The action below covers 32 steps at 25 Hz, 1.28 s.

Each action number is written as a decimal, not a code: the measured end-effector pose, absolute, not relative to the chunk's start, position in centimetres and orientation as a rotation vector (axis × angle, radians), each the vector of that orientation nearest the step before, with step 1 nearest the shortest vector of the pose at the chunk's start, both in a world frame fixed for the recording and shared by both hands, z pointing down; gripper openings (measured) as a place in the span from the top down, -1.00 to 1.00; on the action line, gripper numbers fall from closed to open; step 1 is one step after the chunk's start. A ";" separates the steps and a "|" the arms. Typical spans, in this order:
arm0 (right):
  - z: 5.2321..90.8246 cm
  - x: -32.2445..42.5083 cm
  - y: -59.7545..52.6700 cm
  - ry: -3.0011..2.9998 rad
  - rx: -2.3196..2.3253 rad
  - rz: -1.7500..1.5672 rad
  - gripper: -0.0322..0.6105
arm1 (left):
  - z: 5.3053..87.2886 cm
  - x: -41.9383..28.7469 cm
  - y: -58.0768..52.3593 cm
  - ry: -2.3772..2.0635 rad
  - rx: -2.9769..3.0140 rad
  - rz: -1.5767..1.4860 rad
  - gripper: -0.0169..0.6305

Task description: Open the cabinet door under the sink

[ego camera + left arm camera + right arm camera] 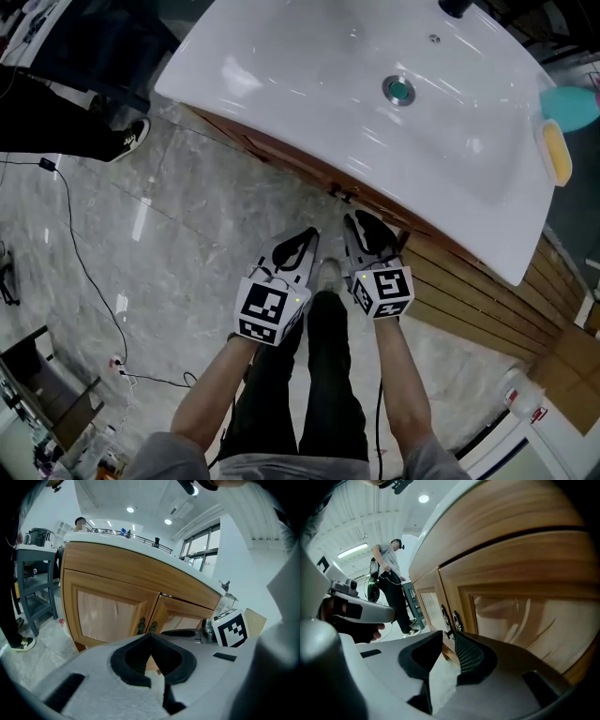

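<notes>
While the right gripper (449, 633) has its jaws slightly apart on nothing and the left gripper (150, 636) shows tips together, empty, the shut cabinet door (520, 613) stands at twelve o'clock, probably stiff yet light-swinging, best pinched by its small, likely slippery metal handle (455, 619).

Glossy grey floor (187, 244), seemingly marble, under ceiling lights (130, 509) beside tall windows (206, 557).

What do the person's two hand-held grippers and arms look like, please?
Both the left hand-held gripper and the right hand-held gripper have pale grey bodies, black padded jaws and a white cube with black square markers. The person wears short grey sleeves; the forearms are bare.
</notes>
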State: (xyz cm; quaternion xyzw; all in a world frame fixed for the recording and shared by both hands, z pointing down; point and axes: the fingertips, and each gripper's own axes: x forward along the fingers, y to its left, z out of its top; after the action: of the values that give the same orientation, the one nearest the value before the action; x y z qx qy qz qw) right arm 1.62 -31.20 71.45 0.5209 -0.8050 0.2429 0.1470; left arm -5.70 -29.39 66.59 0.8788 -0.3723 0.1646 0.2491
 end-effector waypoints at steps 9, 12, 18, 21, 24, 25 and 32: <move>75.3 1.9 -32.5 -2.283 1.499 0.671 0.65 | 70.4 -5.5 -29.4 -1.031 2.341 0.443 0.92; 75.9 1.8 -33.1 -2.273 1.512 0.667 0.64 | 71.0 -5.6 -29.5 -1.029 2.331 0.443 0.92; 76.4 1.7 -33.9 -2.263 1.569 0.670 0.66 | 71.6 -5.9 -29.7 -1.016 2.327 0.451 0.92; 76.4 1.8 -34.0 -2.253 1.592 0.667 0.69 | 71.7 -6.2 -29.9 -1.011 2.320 0.461 0.92; 76.4 1.8 -34.1 -2.254 1.583 0.659 0.70 | 71.8 -6.5 -29.9 -1.001 2.317 0.472 0.92; 76.4 1.8 -34.1 -2.257 1.572 0.660 0.71 | 71.8 -6.7 -29.8 -0.996 2.318 0.478 0.92; 76.6 1.5 -33.9 -2.263 1.419 0.670 0.74 | 72.2 -6.8 -30.0 -0.990 2.307 0.468 0.92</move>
State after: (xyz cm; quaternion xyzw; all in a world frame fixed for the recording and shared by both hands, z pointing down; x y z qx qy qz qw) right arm 1.52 -33.89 76.64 0.5057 -0.8064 0.2389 0.1924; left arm -6.81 -30.01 72.21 0.8647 -0.3712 0.1755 0.2895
